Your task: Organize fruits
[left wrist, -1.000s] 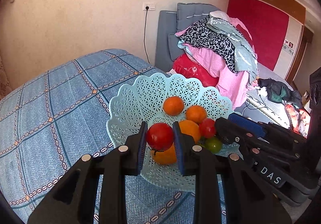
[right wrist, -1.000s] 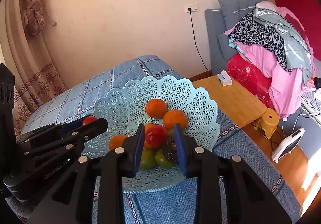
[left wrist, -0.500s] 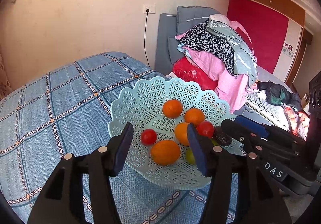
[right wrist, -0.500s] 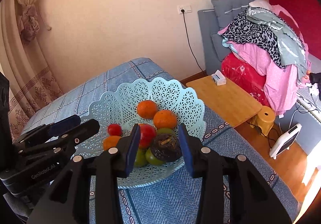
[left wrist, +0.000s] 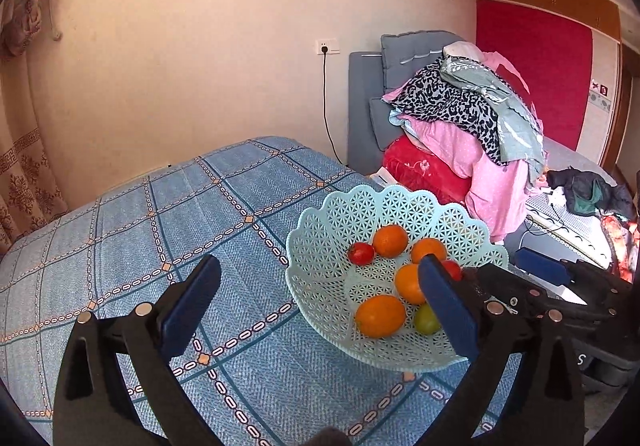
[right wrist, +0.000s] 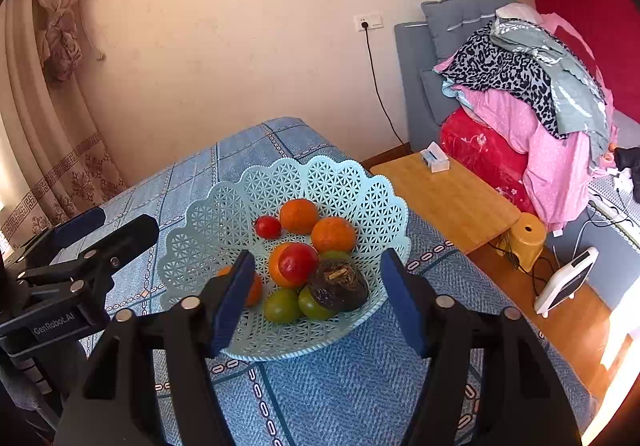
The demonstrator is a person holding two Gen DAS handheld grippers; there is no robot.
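Right wrist view: right gripper spread wide and empty, hovering above the near rim of the lattice basket, which sits by the right edge of the blue checked bedspread. Heaped toward the basket's near right: dark brown fruit, two green fruits, large red tomato propped on an orange, likely because the sloped walls funnel everything to the bottom. Farther back, two more oranges and a small red tomato. Left wrist view: left gripper also gaping, carrying nothing, offset over the cloth at the basket's left side. No fruit outside the basket, so apparently gathered; both claws empty, probably finished.
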